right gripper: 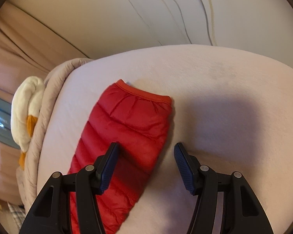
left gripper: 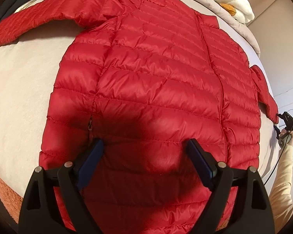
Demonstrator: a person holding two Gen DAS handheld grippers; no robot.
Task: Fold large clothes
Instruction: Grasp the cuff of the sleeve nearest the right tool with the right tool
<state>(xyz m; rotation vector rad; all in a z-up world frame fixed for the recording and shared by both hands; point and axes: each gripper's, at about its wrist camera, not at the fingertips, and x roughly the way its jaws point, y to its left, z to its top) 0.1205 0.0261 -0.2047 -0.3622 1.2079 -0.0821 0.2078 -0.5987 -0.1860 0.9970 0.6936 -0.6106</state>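
A red puffer jacket [left gripper: 152,74] lies spread flat, zipped front up, across the pale bed sheet [left gripper: 23,81], its hem toward the bed's near edge and its collar toward the far edge, where a white and orange plush [left gripper: 230,2] rests on a bunched duvet. 1 sleeve stretches to the far left corner; the other sleeve [right gripper: 127,128] runs along the right edge.

The left gripper [left gripper: 144,152] hangs just above the hem with its jaws spread wide and nothing between them. The right gripper [right gripper: 145,156] hovers over the right sleeve near its cuff [right gripper: 146,94], jaws parted and released; 1 finger is over the fabric, the other over bare sheet.

The risks look like these: the slick shell could slide out of a shallow pinch; the right jaws, straddling the sleeve's edge, might catch the sheet along with it; and the puffy filling may spring a fold open, leaving the sleeve crooked across the body.
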